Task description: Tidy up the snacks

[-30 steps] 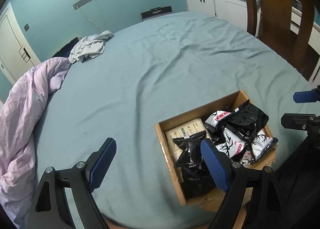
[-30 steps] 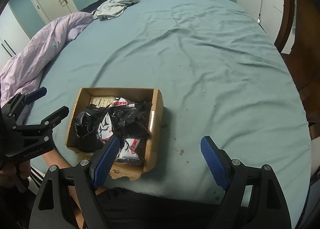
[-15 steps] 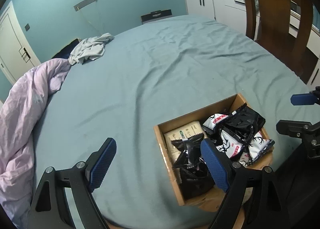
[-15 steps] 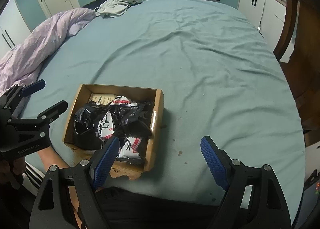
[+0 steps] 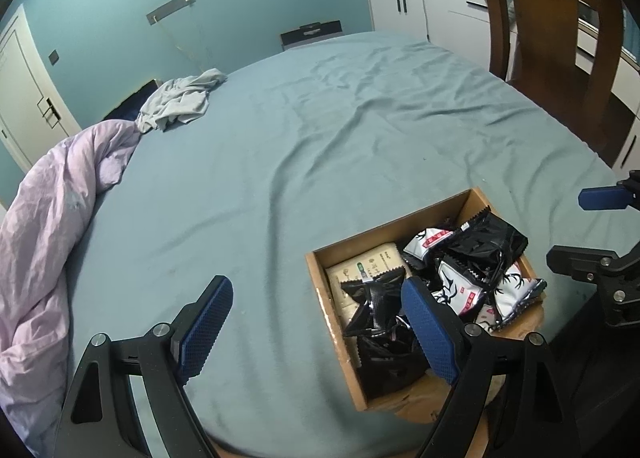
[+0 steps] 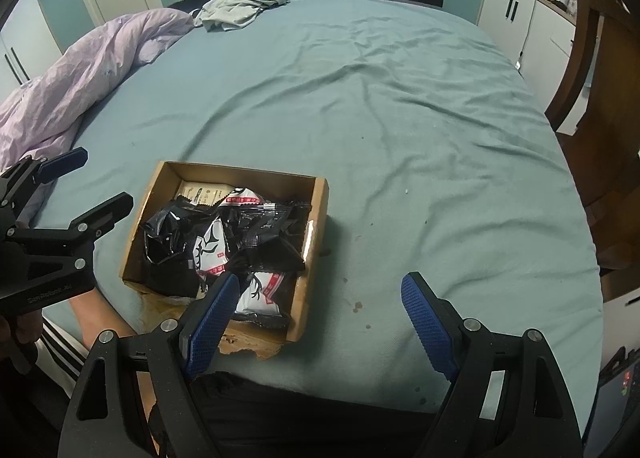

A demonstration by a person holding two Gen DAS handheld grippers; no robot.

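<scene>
A brown cardboard box (image 5: 394,229) (image 6: 318,217) sits at the near edge of a round table with a teal cloth (image 5: 320,145). It holds several snack packets: black ones (image 5: 486,236) (image 6: 168,234), white ones with black print (image 5: 458,284) (image 6: 210,246) and a beige pack (image 5: 366,268) (image 6: 200,190). My left gripper (image 5: 318,320) is open and empty, above the box's left side; it also shows in the right wrist view (image 6: 86,183). My right gripper (image 6: 320,318) is open and empty, just right of the box's near corner; it also shows in the left wrist view (image 5: 588,225).
A lilac duvet (image 5: 48,225) (image 6: 80,69) hangs over the table's left side. A grey garment (image 5: 180,101) (image 6: 240,5) lies at the far left. A wooden chair (image 5: 560,29) stands at the right. White cabinets (image 5: 424,17) line the back wall. The box's near flap (image 6: 248,342) is torn.
Both grippers have pulled back and risen slightly, so the box sits a little farther from them. Both stay open and empty. The box and snacks have not moved.
</scene>
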